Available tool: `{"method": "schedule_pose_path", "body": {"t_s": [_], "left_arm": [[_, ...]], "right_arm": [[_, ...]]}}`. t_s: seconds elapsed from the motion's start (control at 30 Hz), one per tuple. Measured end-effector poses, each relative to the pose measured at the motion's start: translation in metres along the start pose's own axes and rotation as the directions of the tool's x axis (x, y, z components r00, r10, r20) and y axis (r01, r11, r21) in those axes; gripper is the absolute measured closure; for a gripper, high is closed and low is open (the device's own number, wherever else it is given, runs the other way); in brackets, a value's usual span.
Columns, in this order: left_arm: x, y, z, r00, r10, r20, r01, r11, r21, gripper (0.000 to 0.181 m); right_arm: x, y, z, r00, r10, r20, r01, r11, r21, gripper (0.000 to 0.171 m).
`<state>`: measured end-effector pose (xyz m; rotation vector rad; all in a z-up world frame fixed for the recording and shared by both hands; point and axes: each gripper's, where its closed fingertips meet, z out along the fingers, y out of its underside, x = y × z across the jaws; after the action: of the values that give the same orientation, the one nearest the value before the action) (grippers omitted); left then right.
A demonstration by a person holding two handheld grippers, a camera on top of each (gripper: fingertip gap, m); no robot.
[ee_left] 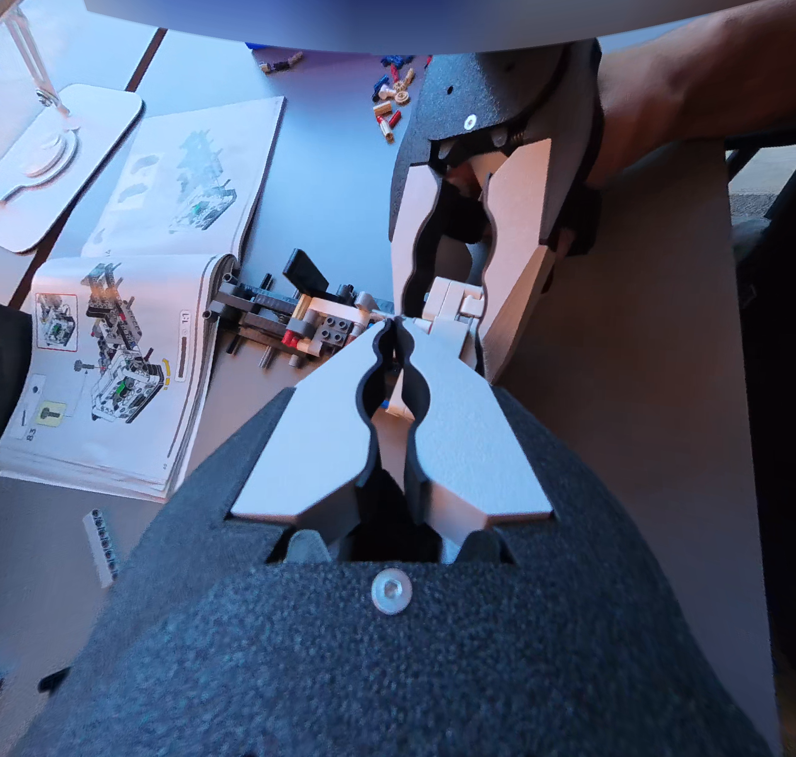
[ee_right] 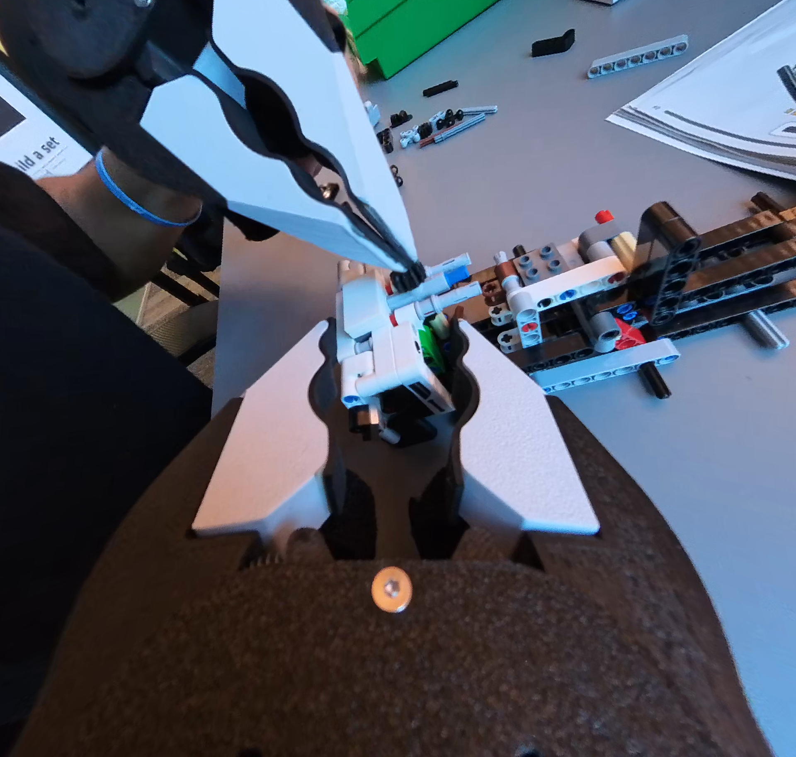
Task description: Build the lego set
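Note:
A long black and grey Lego model (ee_right: 603,288) lies on the grey table, with a white block (ee_right: 387,348) at its near end. My right gripper (ee_right: 394,327) is shut on that white block, one finger on each side. My left gripper (ee_right: 407,269) comes in from the upper left and is shut on a small black piece (ee_right: 411,275) at the top of the white block, beside its grey axles. In the left wrist view, my left gripper (ee_left: 394,320) has its tips pinched together against the model (ee_left: 301,314), and the right gripper (ee_left: 446,305) straddles the white block.
An open instruction booklet (ee_left: 107,348) lies left of the model. Loose small parts (ee_right: 430,129) and a grey beam (ee_right: 637,62) lie beyond it, with a green box (ee_right: 409,12) at the back. More parts (ee_left: 392,99) and a white lamp base (ee_left: 56,155) sit farther off. The table edge (ee_right: 217,305) runs close to the white block. The grippers are tip to tip, or close to it. The grey beam (ee_right: 637,62) is about equally far from each gripper, around 25 centimetres. Look for it in the left wrist view (ee_left: 108,541) too.

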<state>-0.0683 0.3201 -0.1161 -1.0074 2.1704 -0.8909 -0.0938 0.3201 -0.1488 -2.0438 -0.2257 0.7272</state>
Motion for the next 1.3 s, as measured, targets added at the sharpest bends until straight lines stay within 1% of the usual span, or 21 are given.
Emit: {"method": "schedule_pose_path", "body": {"t_s": [0.1, 0.3, 0.37, 0.43, 0.53, 0.6, 0.63, 0.73, 0.83, 0.87, 0.93, 1.03, 1.13, 1.3], "left_arm": [[-0.001, 0.0, 0.001, 0.999, -0.035, 0.003, 0.035, 0.999, 0.006, 0.181], [-0.001, -0.001, 0.001, 0.982, -0.153, 0.108, 0.155, 0.988, -0.008, 0.181], [0.0, 0.0, 0.0, 0.975, -0.188, 0.117, 0.19, 0.982, -0.003, 0.181], [0.002, 0.0, -0.002, 0.976, -0.203, 0.076, 0.203, 0.979, 0.006, 0.181], [0.003, 0.0, -0.003, 0.981, -0.189, -0.039, 0.189, 0.982, -0.001, 0.18], [0.001, 0.0, -0.003, 0.978, -0.163, -0.128, 0.16, 0.987, -0.033, 0.172], [0.002, 0.0, -0.002, 0.972, -0.147, -0.184, 0.138, 0.989, -0.062, 0.163], [0.007, 0.001, -0.001, 0.941, -0.049, -0.336, 0.002, 0.99, -0.14, 0.163], [0.008, 0.001, -0.002, 0.897, 0.11, -0.427, -0.193, 0.969, -0.155, 0.169], [0.008, 0.001, -0.004, 0.876, 0.149, -0.459, -0.244, 0.957, -0.155, 0.174], [0.009, 0.005, -0.007, 0.83, 0.2, -0.52, -0.318, 0.937, -0.147, 0.175], [0.009, 0.005, -0.008, 0.787, 0.244, -0.567, -0.372, 0.921, -0.12, 0.176], [0.007, 0.007, -0.007, 0.768, 0.281, -0.575, -0.411, 0.906, -0.105, 0.179], [0.007, 0.007, -0.007, 0.772, 0.266, -0.578, -0.406, 0.905, -0.126, 0.179]], "right_arm": [[0.0, 0.0, 0.0, 1.0, 0.006, 0.004, -0.006, 1.0, 0.001, 0.12], [0.0, 0.0, -0.001, 1.0, 0.005, 0.003, -0.005, 1.0, 0.001, 0.12], [0.0, 0.0, -0.001, 1.0, 0.002, 0.004, -0.002, 1.0, -0.002, 0.12], [-0.002, 0.001, 0.0, 1.0, -0.004, 0.014, 0.004, 1.0, -0.008, 0.119], [-0.003, 0.001, 0.0, 1.0, -0.003, 0.017, 0.003, 1.0, -0.008, 0.119], [-0.003, 0.001, 0.0, 1.0, -0.002, 0.017, 0.002, 1.0, -0.008, 0.119], [-0.003, 0.001, 0.0, 1.0, -0.002, 0.017, 0.002, 1.0, -0.008, 0.119], [-0.002, 0.001, 0.0, 1.0, 0.001, 0.018, -0.001, 1.0, -0.007, 0.119], [-0.002, 0.001, 0.0, 1.0, 0.004, 0.019, -0.004, 1.0, -0.007, 0.119], [-0.002, 0.001, -0.001, 1.0, 0.004, 0.019, -0.004, 1.0, -0.006, 0.119], [-0.002, 0.001, -0.001, 1.0, 0.005, 0.019, -0.005, 1.0, -0.006, 0.119], [-0.002, 0.001, -0.001, 1.0, 0.005, 0.019, -0.005, 1.0, -0.006, 0.119], [-0.002, 0.001, 0.0, 1.0, 0.006, 0.019, -0.006, 1.0, -0.006, 0.119], [-0.002, 0.001, 0.0, 1.0, 0.008, 0.019, -0.008, 1.0, -0.005, 0.119]]}}
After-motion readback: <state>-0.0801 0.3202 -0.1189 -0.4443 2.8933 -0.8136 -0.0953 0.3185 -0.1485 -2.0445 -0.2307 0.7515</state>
